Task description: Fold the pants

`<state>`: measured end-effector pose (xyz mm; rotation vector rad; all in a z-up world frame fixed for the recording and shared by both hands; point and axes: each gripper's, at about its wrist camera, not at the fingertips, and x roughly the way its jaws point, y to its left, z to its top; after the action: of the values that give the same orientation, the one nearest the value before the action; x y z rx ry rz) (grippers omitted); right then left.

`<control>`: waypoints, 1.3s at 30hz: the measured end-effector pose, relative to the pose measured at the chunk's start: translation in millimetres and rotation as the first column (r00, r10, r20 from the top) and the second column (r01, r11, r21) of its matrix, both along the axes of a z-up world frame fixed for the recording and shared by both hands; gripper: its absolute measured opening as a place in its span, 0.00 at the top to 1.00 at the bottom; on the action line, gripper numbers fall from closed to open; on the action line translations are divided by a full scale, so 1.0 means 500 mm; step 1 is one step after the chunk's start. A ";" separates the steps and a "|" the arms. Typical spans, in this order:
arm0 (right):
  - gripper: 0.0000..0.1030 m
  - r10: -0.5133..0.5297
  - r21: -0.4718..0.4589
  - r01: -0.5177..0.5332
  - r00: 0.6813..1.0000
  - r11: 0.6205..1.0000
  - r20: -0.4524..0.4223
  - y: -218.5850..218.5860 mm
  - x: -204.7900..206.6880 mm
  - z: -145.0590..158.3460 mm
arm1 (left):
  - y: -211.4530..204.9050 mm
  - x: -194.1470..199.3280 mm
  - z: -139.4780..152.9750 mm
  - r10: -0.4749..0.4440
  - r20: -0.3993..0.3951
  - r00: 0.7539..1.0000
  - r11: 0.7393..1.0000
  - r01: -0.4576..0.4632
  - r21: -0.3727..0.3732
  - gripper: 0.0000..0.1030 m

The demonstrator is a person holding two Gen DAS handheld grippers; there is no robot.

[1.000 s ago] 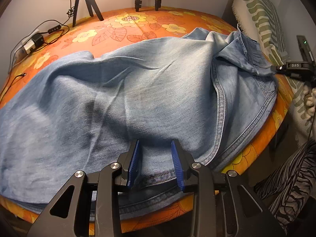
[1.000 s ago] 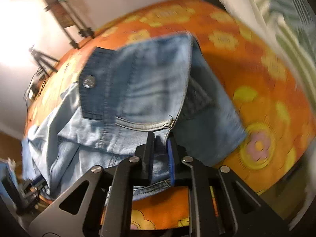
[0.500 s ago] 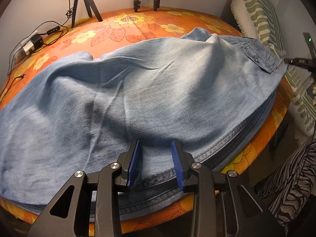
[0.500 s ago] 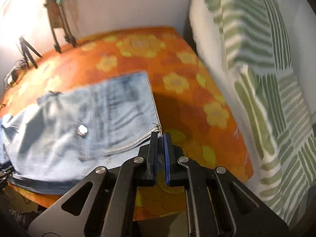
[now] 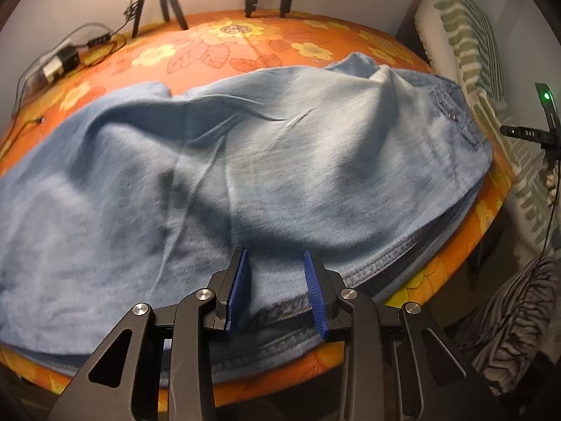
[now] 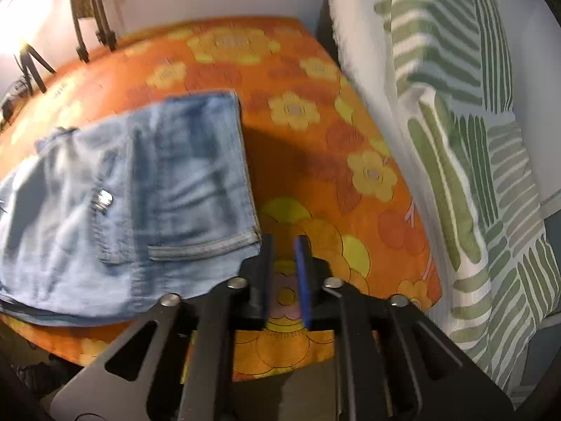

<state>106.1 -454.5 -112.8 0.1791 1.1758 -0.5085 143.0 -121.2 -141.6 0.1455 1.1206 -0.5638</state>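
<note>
While the jeans lie spread across the orange cloth, the scene reads as follows.

Pants: light blue denim pants lie flat over most of the worktop, folded lengthwise so one layer rests on another; doubled hems and seams show along the near edge.
Waist end: in the right wrist view the waistband, a metal button and a belt loop lie toward the left, and the corner of the pants ends just left of the fingers.
Left hand-held gripper: the left hand-held gripper is partly open, its blue pads standing on either side of the near denim edge; the cloth passes between them, but the pads do not press on it.
Right hand-held gripper: the right hand-held gripper has its jaws opening, with nothing between them; only the flowered cloth shows in the gap, and the denim corner lies just beside its left finger.
Worktop cover: orange cloth with yellow flowers.
Surroundings: tripod legs and a cable stand at the far edge; a green-striped pillow leans on the right.
</note>
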 end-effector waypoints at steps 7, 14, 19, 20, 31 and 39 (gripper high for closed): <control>0.59 0.208 0.033 -0.218 0.960 0.975 0.185 0.100 0.075 0.099 | 0.077 0.004 0.052 0.124 0.050 0.991 0.991 -0.120 -0.063 0.70; 0.47 0.409 0.159 -0.461 0.869 0.873 0.279 0.205 0.257 0.086 | 0.155 0.029 0.064 0.270 0.106 0.957 0.963 -0.267 -0.046 0.69; 0.47 0.559 0.220 -0.599 0.799 0.769 0.220 0.273 0.385 0.015 | 0.212 0.058 0.045 0.348 0.104 0.932 0.937 -0.349 -0.010 0.69; 0.47 0.581 0.221 -0.615 0.788 0.757 0.203 0.280 0.404 -0.001 | 0.221 0.065 0.039 0.361 0.099 0.927 0.932 -0.362 -0.004 0.69; 0.47 0.610 0.385 -0.613 0.779 0.690 0.146 0.265 0.488 -0.141 | 0.272 0.100 0.018 0.410 0.086 0.908 0.910 -0.414 0.028 0.69; 0.74 0.622 0.386 -0.634 0.763 0.670 0.175 0.293 0.473 -0.148 | 0.325 0.104 0.003 0.500 0.102 0.860 0.859 -0.508 0.073 0.69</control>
<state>342.7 -308.1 -186.6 0.1375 1.2205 0.3807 195.0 41.2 -139.9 -0.0458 1.0546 -0.0307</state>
